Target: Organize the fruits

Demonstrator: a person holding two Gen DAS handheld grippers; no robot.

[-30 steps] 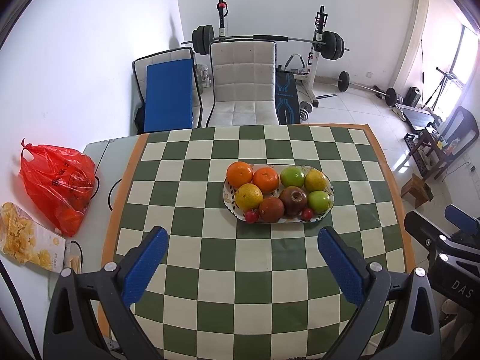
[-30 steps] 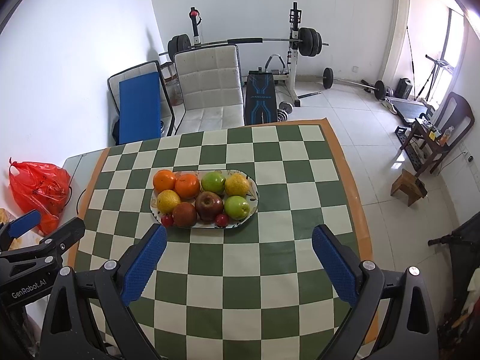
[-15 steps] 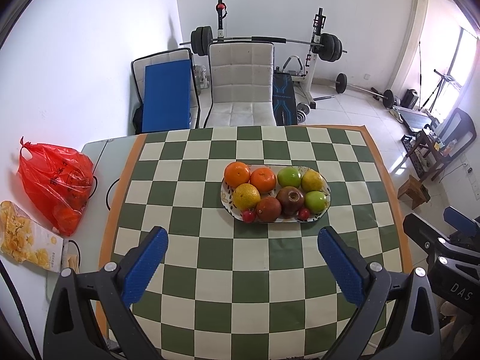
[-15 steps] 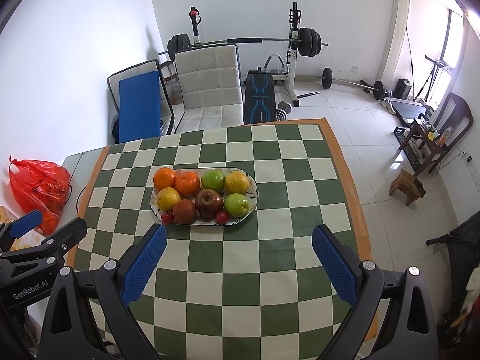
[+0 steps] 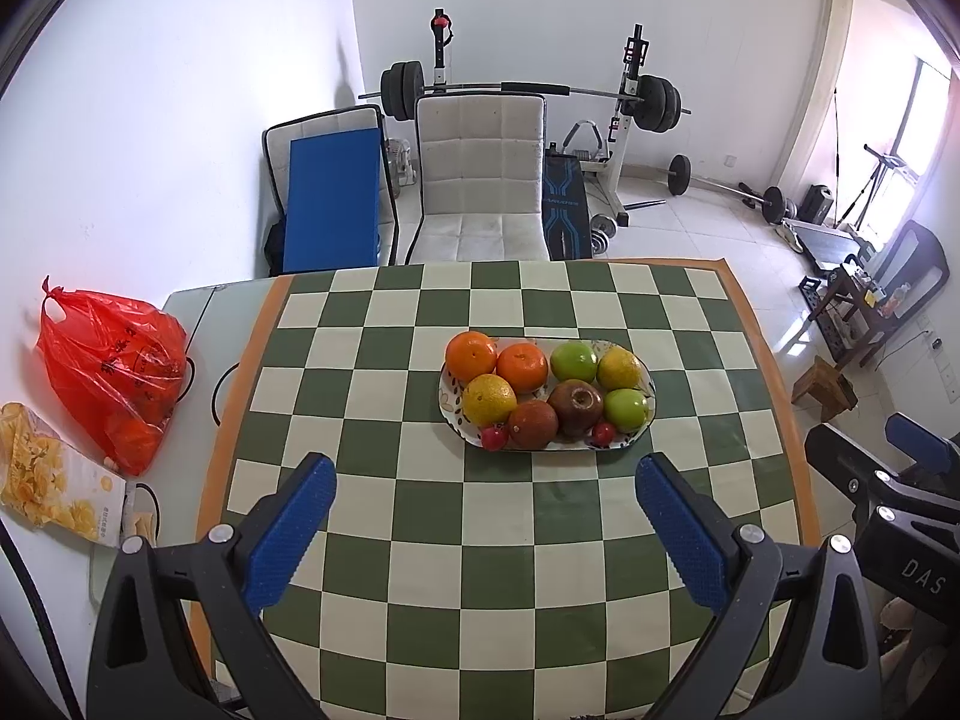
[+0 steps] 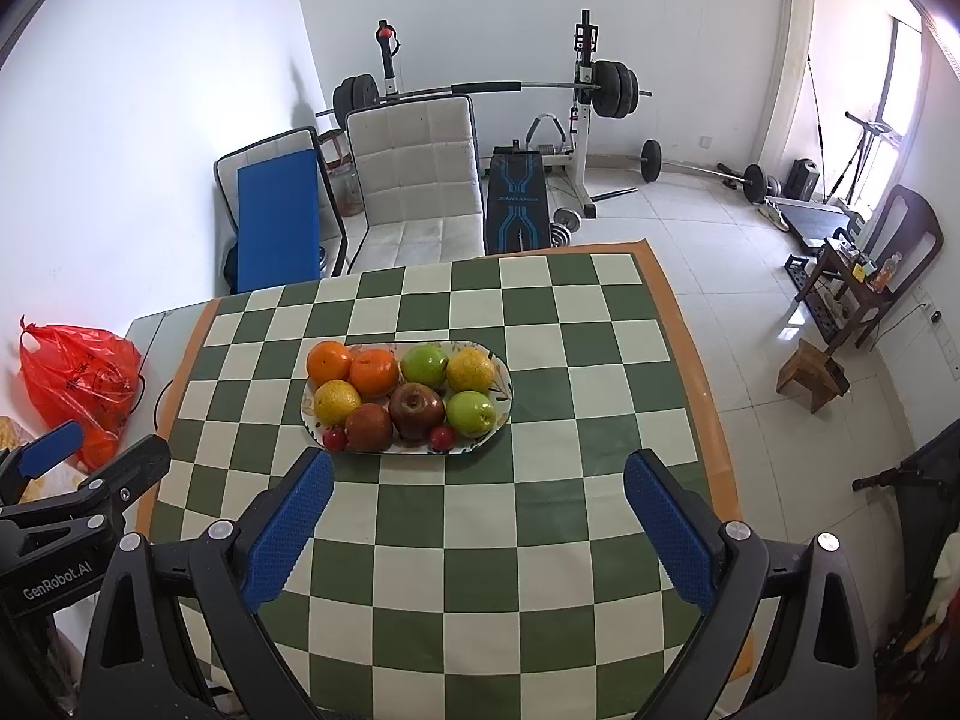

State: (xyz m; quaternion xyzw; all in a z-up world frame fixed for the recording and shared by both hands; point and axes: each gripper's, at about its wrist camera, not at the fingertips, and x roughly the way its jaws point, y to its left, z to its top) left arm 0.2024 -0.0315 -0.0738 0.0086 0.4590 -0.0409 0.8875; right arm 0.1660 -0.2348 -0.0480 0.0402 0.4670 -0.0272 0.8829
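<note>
An oval patterned plate (image 5: 647,373) (image 6: 505,373) sits mid-table on the green-and-cream checked cloth (image 5: 420,528). It holds two oranges (image 5: 471,355), yellow citrus (image 5: 489,399), two green apples (image 5: 573,361), a dark red apple (image 5: 577,406) (image 6: 416,409), a brownish fruit (image 5: 533,422) and small red fruits (image 5: 494,438). My left gripper (image 5: 486,531) hangs open above the table's near half, nothing between its blue pads. My right gripper (image 6: 477,525) is likewise open and empty, the plate ahead and to the left of it.
A red plastic bag (image 5: 114,366) with oranges inside and a snack packet (image 5: 45,480) lie on the bare tabletop left of the cloth. A white chair (image 5: 480,180) stands at the far edge. Weight bench and barbell stand behind; a small stool (image 5: 825,387) is on the floor at right.
Both views have drifted slightly back and up from the plate, which now appears a little higher in frame. Both grippers stay open and empty.
</note>
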